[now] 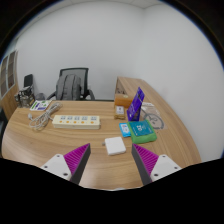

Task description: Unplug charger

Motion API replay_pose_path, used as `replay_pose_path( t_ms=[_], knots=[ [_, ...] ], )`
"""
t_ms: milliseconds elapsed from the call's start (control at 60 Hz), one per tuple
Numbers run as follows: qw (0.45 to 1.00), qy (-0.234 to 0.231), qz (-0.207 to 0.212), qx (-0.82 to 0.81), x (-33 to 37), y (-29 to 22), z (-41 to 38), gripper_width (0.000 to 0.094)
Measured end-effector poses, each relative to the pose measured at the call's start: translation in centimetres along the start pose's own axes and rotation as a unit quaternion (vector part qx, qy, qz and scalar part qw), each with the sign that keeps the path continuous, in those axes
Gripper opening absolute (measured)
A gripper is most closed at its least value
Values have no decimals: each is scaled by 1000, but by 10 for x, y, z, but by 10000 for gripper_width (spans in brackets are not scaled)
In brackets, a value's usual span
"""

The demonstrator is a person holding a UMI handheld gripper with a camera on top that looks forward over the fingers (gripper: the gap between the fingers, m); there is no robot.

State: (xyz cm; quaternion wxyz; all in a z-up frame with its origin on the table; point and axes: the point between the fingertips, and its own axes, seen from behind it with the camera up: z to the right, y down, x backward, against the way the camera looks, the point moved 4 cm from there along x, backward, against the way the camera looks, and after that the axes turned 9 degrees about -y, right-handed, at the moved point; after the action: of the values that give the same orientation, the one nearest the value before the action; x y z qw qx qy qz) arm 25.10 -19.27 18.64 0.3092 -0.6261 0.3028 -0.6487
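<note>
A white square charger block (115, 146) lies on the wooden table (60, 140), just ahead of my fingers and slightly right of the middle between them. A white power strip (76, 121) lies further back to the left, with a tangle of white cable (42, 118) at its left end. My gripper (111, 164) hovers above the table's near part, open, with nothing between the purple pads (76, 158).
Right of the charger lie a blue box (126, 129) and a green pack (144, 131). Behind them stand an orange box (121, 112), a purple-and-white carton (136, 103) and a disc (152, 122). A black office chair (73, 84) stands behind the table.
</note>
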Motion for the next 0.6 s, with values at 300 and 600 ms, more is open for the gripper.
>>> replay_pose_path(
  t_ms=[300,600],
  knots=[
    [999,32,6,-7,106,18,-53,859],
    [999,43,4,-4,148,30,-80,861]
  ],
)
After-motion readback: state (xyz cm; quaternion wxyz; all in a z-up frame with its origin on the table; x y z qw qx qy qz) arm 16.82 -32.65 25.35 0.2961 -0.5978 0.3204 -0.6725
